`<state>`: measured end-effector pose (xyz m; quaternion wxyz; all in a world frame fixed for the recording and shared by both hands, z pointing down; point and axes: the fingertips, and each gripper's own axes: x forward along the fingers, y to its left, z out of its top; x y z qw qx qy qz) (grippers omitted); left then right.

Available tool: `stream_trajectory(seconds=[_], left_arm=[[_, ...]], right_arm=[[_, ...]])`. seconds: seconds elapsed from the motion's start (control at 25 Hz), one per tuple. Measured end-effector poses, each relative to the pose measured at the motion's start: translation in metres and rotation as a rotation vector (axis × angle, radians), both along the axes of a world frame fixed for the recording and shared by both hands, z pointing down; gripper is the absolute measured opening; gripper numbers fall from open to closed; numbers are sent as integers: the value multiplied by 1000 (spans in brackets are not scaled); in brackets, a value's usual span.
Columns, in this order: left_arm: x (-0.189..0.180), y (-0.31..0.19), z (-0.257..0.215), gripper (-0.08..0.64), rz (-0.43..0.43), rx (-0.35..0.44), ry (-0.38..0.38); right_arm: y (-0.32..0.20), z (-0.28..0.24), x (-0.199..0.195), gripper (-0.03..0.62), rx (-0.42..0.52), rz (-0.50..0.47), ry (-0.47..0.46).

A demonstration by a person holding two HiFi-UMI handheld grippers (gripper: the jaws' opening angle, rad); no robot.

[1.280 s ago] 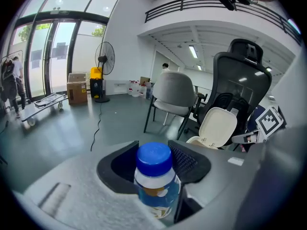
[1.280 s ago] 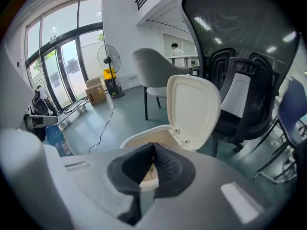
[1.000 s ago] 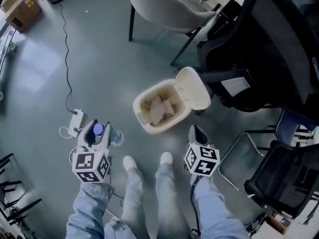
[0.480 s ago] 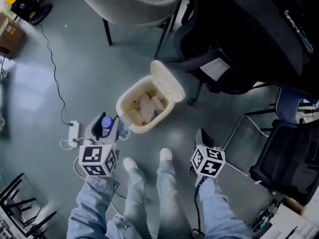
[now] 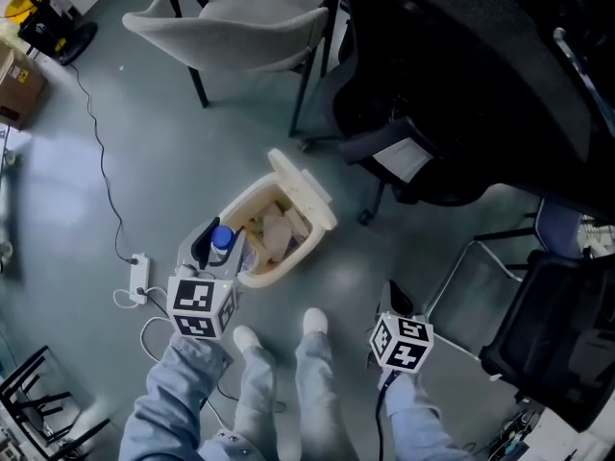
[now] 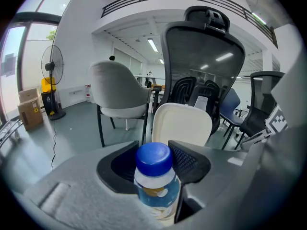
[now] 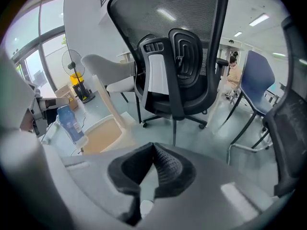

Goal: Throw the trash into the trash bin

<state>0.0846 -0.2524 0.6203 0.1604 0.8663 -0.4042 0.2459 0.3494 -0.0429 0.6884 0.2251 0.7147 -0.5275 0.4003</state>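
An open cream trash bin (image 5: 300,248) stands on the grey floor with its lid (image 5: 304,195) tipped back and crumpled paper inside. My left gripper (image 5: 213,245) is shut on a clear bottle with a blue cap (image 5: 223,239), held at the bin's near-left rim. In the left gripper view the bottle (image 6: 154,178) stands upright between the jaws of the left gripper (image 6: 154,153), with the lid (image 6: 182,123) just beyond. My right gripper (image 5: 395,302) hangs to the right of the person's legs, away from the bin. The right gripper (image 7: 152,150) has its fingertips together with nothing seen between them.
A grey shell chair (image 5: 235,12) stands behind the bin, and a black office chair (image 5: 461,84) to its right. More chairs (image 5: 553,334) crowd the right edge. A power strip with cable (image 5: 137,273) lies left of the bin. The person's white shoes (image 5: 245,338) are just in front.
My left gripper has carried the bottle forward and to the right, from beside the power strip up to the bin's rim. The right gripper has shifted a little near the legs.
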Motion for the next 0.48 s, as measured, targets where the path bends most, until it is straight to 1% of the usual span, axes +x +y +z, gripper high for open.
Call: stream_trajectory(seconds=[0.24,0.32,0.48], left_arm=[[30,-10,55,202,55,-18,-58],[39,-13,73,202,57,-20,-67],[51,-20,108,202,46,-51,-88]], right_arm=[[5,6,13,3,-33,-57,19],[10,10,16,3,-47,-63,18],[22,18,24,3,-72,-46,10]])
